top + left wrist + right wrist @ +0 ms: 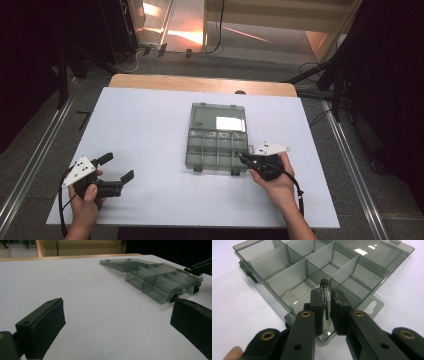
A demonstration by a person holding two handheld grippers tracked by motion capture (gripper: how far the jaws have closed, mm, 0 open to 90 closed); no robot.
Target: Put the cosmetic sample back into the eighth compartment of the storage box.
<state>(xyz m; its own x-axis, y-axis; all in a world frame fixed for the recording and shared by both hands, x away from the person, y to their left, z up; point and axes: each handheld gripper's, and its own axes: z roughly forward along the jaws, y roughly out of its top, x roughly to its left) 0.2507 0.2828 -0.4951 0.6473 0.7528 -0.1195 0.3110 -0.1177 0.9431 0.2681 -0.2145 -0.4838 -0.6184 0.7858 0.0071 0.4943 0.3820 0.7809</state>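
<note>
The right gripper point(326, 305) has its jaws clenched on a small clear glass vial with a black cap point(325, 301), held at the centre of the right gripper view, cap pointing away over the near corner of the open smoky-grey translucent plastic organiser box point(218, 145). That box sits right of centre in the high view on the white-covered desk point(145, 130), its lid laid flat behind it. The left gripper point(111, 169), at the lower left of the high view, rests on the desk well apart from the box, jaws released and empty. To place the vial well, I judge it should be carried forward past the box's front wall, lined up over one compartment between the dividers point(320, 255), lowered until it nearly meets the floor, and only then let go, so it neither tips onto a divider nor rolls.
</note>
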